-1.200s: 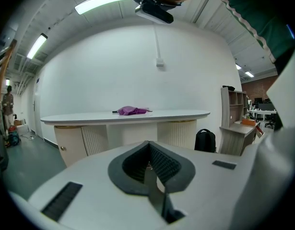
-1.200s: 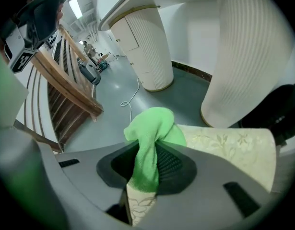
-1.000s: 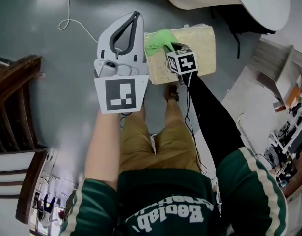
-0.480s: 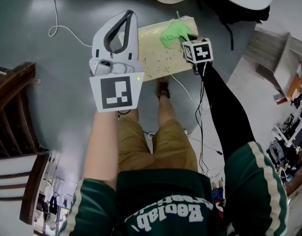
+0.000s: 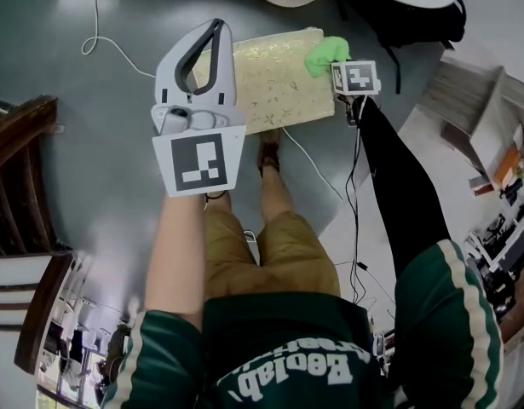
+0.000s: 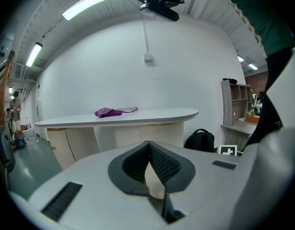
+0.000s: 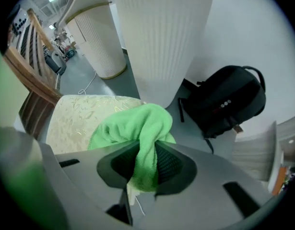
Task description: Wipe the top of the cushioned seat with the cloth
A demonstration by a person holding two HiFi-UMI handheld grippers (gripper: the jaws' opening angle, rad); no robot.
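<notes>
From the head view I see my left gripper [image 5: 215, 32], a white two-jaw tool with a square marker plate, held raised over the near left edge of the cream, leaf-patterned cushioned seat [image 5: 266, 79], which stands on the grey floor [image 5: 100, 143]. My right gripper [image 5: 340, 65] is at the seat's far right corner with the bright green terry cloth [image 5: 324, 54] bunched there on the cushion's edge. In the left gripper view, the left gripper [image 6: 149, 147] is clenched tip to tip on nothing and faces a white curved tabletop [image 6: 157, 115] that carries a crumpled purple rag [image 6: 109, 112]. In the right gripper view, the right gripper [image 7: 146, 152] is clamped on the cloth [image 7: 137, 128], whose loose folds lie on the seat [image 7: 80, 116] near a black backpack [image 7: 226, 104].
</notes>
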